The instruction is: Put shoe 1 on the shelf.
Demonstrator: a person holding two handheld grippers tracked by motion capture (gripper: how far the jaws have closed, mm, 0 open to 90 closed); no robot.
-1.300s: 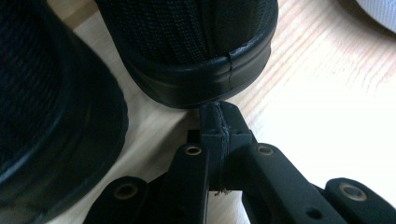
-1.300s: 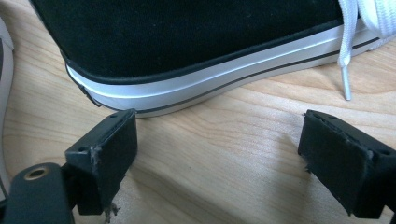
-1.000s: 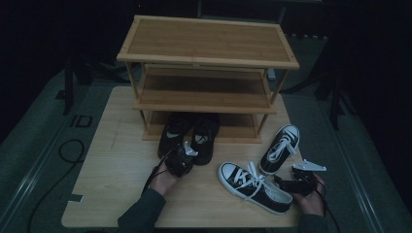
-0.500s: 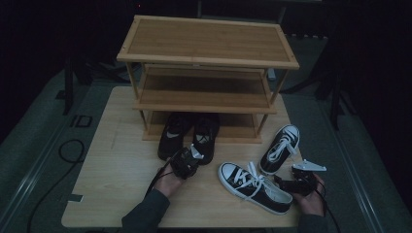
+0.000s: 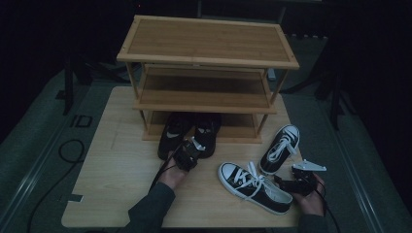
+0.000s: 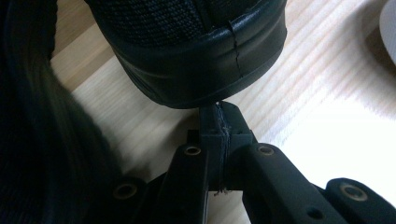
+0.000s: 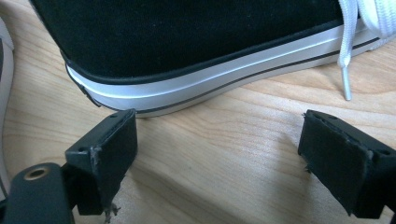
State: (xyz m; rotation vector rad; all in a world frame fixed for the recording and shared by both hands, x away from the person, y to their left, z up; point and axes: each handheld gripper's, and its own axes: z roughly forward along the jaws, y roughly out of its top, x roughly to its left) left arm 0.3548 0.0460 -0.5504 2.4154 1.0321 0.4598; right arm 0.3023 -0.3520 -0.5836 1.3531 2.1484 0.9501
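Two black shoes (image 5: 172,132) (image 5: 207,131) stand side by side with their toes under the lowest shelf of a wooden shoe rack (image 5: 206,43). My left gripper (image 5: 193,148) sits just behind their heels. In the left gripper view it (image 6: 219,122) is shut with nothing between the jaws, its tip against the heel of one black shoe (image 6: 187,51). A black-and-white sneaker (image 5: 253,187) lies at the front right. My right gripper (image 5: 287,183) stands open behind that sneaker's heel (image 7: 187,51), its pads (image 7: 109,151) resting low on the table.
A second black-and-white sneaker (image 5: 280,147) lies to the right of the rack, toe pointing away. The rack stands on a light wooden table (image 5: 116,170) with bare board at the front left. A cable (image 5: 73,150) lies on the floor to the left.
My left gripper has shifted slightly behind the black shoes' heels. The right gripper and both sneakers have stayed where they were.
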